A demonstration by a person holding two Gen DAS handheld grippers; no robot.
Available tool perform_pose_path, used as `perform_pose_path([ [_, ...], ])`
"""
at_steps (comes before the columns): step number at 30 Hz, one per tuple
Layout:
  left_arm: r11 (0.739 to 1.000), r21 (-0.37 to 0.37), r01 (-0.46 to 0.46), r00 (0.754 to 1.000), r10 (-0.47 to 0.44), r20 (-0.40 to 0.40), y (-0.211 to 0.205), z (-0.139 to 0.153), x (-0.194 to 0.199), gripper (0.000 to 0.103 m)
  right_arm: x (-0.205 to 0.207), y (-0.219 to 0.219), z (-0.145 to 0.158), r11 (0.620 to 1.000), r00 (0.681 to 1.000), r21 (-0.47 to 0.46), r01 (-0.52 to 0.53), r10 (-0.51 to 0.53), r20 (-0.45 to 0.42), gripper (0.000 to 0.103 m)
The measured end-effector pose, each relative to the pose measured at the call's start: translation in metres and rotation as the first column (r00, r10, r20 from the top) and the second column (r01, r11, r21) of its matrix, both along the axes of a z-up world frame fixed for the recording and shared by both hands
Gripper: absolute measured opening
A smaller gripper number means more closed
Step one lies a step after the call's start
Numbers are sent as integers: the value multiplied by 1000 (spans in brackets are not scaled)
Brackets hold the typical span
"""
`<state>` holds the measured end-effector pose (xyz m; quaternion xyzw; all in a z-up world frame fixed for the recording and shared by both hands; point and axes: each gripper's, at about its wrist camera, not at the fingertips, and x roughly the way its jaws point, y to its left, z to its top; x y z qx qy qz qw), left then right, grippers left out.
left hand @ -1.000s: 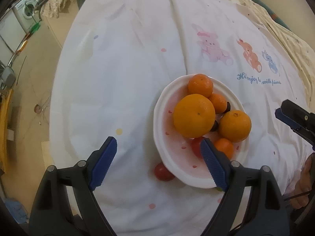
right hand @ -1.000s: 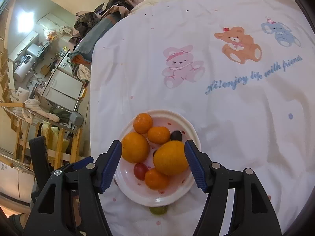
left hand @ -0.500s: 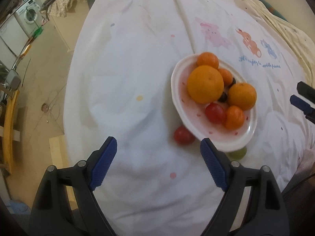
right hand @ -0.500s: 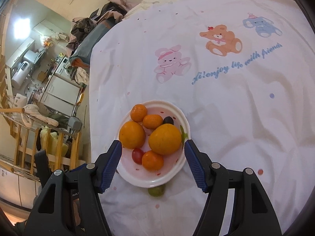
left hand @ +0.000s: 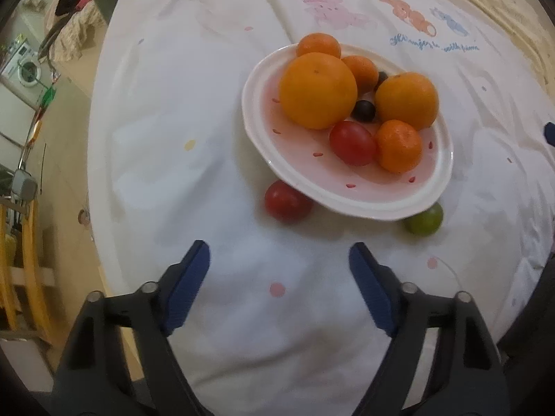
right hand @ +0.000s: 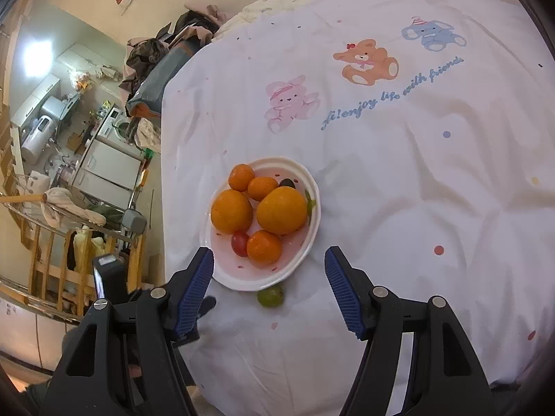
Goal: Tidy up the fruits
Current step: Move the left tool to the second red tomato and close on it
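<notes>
A white plate [left hand: 263,79] [right hand: 310,190] on the white sheet holds two big oranges [left hand: 317,90], three small mandarins [left hand: 399,145], a red tomato [left hand: 352,143] and dark grapes [left hand: 363,110]. A second red tomato [left hand: 287,201] lies on the sheet against the plate's near rim. A green fruit [left hand: 424,219] [right hand: 270,296] lies by the rim too. My left gripper [left hand: 279,267] is open and empty, short of the loose tomato. My right gripper [right hand: 269,274] is open and empty, with the green fruit between its fingers.
The bed sheet [right hand: 416,173] has cartoon animals and blue lettering. The bed's edge drops to the floor at the left [left hand: 62,138]. Furniture, a washing machine [left hand: 26,67] and a wooden rack [right hand: 52,260] stand beyond it.
Both grippers have drawn back from the plate. The plate now looks farther off in both views, and the loose tomato and green fruit have come into full view.
</notes>
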<state>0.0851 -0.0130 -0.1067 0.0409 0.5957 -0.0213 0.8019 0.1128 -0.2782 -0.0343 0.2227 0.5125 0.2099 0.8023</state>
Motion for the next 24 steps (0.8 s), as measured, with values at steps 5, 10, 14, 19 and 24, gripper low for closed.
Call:
perform_pose_path([
  [5, 999, 26, 34, 999, -34, -6, -8, -9, 12, 59, 0, -4, -6, 1000, 1000, -7, 0, 0, -16, 69],
  [10, 997, 54, 63, 998, -62, -8, -16, -14, 20, 47, 2, -2, -9, 1000, 1000, -10, -5, 5, -25, 69],
  [14, 996, 61, 71, 997, -70, -15, -17, -17, 23, 39, 4, 0, -10, 1000, 1000, -12, -7, 7, -29, 69],
  [19, 995, 69, 66, 998, -66, -8, -12, -17, 21, 29, 6, 8, -12, 1000, 999, -25, -18, 17, -33, 69],
  [24, 998, 40, 49, 999, -49, -16, -6, -13, 19, 29, 7, 14, -14, 998, 999, -60, -30, 28, -31, 69],
])
